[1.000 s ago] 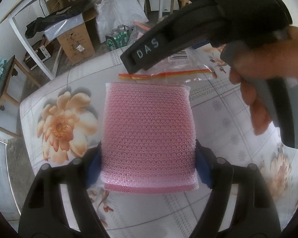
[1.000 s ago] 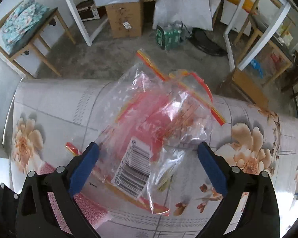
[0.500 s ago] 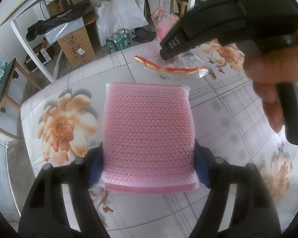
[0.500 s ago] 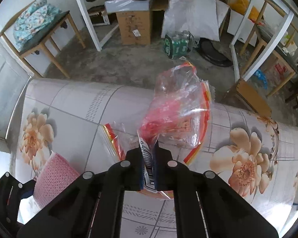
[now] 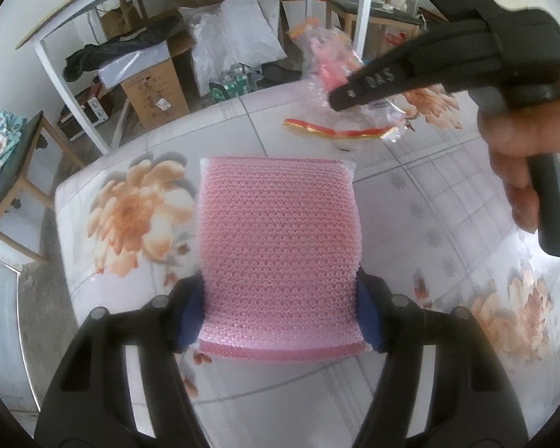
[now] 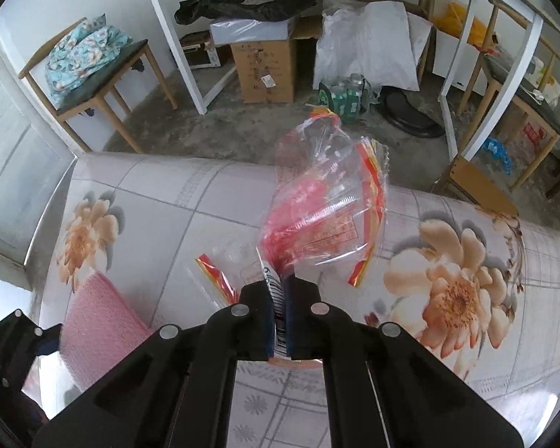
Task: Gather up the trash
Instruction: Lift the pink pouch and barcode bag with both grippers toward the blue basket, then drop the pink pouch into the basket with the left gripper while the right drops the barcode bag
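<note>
Two claws grip: left claw (image 5: pixel 280 313) closing on pink mesh pad (image 5: pixel 280 246), right claw (image 6: pixel 279 321) clenching clear bag (image 6: pixel 324 209), contents blurred.

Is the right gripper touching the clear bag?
Touching. The right wrist view shows the right gripper shut on the clear bag, its barcoded end pinched between the pads.

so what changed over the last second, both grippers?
The right gripper closed its jaws on the clear plastic bag and lifted it off the table. The left gripper squeezed a little tighter on the pink bubble wrap, which stays put.
</note>
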